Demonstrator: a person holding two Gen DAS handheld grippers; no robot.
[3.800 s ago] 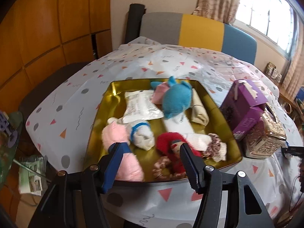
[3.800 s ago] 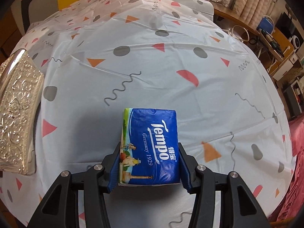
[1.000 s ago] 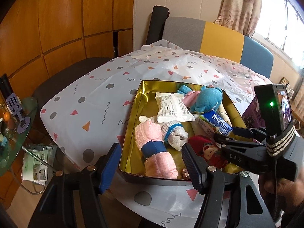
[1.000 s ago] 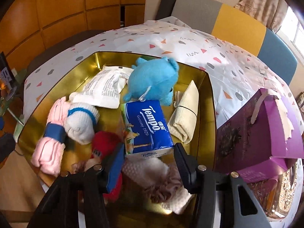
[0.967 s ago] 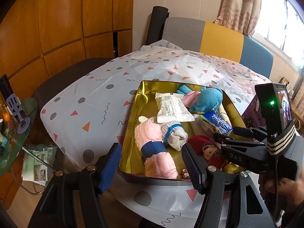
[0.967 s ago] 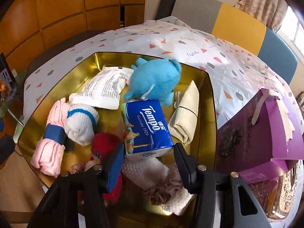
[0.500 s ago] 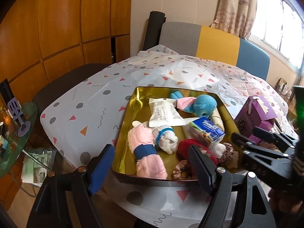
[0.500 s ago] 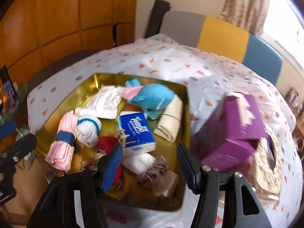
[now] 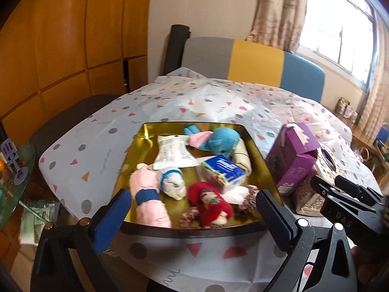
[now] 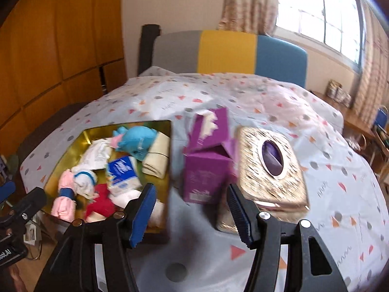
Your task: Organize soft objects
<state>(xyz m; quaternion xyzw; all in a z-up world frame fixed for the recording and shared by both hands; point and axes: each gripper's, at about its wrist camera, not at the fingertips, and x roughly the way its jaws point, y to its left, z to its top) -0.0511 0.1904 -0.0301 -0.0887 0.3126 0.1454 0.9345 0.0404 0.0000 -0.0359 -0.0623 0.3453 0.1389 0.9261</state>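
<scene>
The left gripper point(image 9: 192, 213) is being held above the near edge of the gold tin point(image 9: 194, 227), its jaws having just been opening and now being spread wide with nothing between them. The right gripper point(image 10: 190, 210) is being held over the surface point(image 10: 340, 170) in front of the purple carton point(image 10: 206, 168), its jaws parted and empty. The blue tissue pack point(image 9: 222, 170) is being left lying in the middle of the tin, resting against the blue plush toy point(image 9: 222, 141) and the cream cloth roll point(image 9: 243, 160). The pink rolled towel point(image 9: 148, 199), the white sock bundle point(image 9: 172, 182) and the red doll point(image 9: 210, 203) are being kept along the near side of the tin, while the white wipes packet point(image 9: 172, 153) is lying towards the far side. An ornate gold box point(image 10: 269, 168) is being seen just beside the purple carton.
</scene>
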